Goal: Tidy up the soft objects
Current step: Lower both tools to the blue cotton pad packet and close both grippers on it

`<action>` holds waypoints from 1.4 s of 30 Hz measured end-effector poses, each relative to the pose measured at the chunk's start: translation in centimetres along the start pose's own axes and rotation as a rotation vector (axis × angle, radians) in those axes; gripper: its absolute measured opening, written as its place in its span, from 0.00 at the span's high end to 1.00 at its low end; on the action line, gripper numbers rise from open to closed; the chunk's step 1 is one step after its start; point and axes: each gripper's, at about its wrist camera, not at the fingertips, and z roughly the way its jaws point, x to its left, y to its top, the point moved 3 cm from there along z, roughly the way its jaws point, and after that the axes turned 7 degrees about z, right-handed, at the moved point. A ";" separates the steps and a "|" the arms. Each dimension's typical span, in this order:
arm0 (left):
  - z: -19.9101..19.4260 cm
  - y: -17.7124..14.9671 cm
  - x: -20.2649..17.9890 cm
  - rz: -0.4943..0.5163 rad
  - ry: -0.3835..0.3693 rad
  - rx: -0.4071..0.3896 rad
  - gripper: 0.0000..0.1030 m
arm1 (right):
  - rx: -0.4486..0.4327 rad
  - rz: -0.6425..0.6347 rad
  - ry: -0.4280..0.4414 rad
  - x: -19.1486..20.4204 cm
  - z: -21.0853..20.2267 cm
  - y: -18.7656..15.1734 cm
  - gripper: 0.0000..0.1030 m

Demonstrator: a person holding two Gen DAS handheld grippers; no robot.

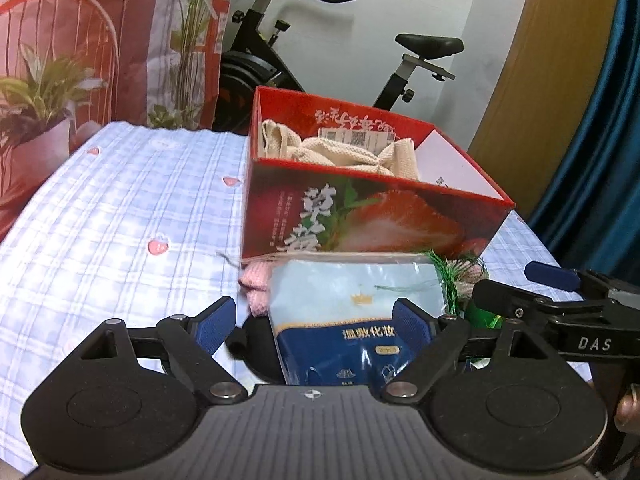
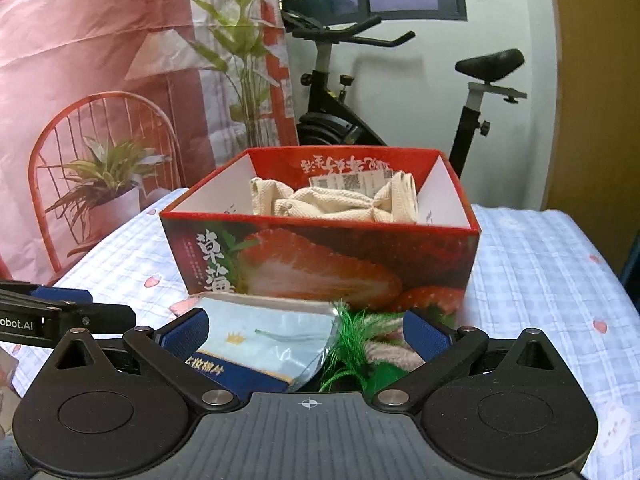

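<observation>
A red strawberry-print box (image 1: 360,220) (image 2: 320,264) stands on the checked cloth with a cream knitted cloth (image 1: 344,152) (image 2: 340,202) inside. In front of it lie a blue-and-white cotton pad packet (image 1: 352,312) (image 2: 264,344), a pink knitted item (image 1: 256,284) (image 2: 396,356) and a green tinsel piece (image 1: 452,280) (image 2: 352,344). My left gripper (image 1: 314,320) is open around the packet, its pads apart from it. My right gripper (image 2: 306,334) is open over the packet's corner and the tinsel. It also shows in the left wrist view as an arm (image 1: 560,312).
A blue checked cloth (image 1: 120,208) (image 2: 540,264) with small pink strawberries covers the surface. An exercise bike (image 1: 304,40) (image 2: 360,92) stands behind the box. A printed backdrop with a chair and plants (image 2: 100,160) hangs at the left. A black round object (image 1: 256,344) lies under the packet.
</observation>
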 end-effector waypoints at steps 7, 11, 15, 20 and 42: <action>0.3 -0.9 0.1 -0.033 -0.013 -0.001 0.17 | 0.007 0.001 -0.022 0.0 -0.5 -1.8 0.00; 0.4 -0.9 0.1 -0.039 -0.015 0.004 0.18 | 0.002 0.025 -0.023 -0.4 -0.7 -2.2 0.00; 0.2 -0.9 0.2 -0.048 -0.019 -0.003 0.18 | 0.007 0.039 -0.034 -0.8 -0.5 -2.2 0.00; 0.2 -1.0 0.4 -0.065 -0.031 0.001 0.26 | 0.013 0.036 -0.030 -0.7 -0.5 -2.5 0.01; 2.7 -2.6 1.0 -0.156 -0.130 0.079 0.37 | 0.101 -0.011 0.079 1.3 -0.1 -3.7 0.43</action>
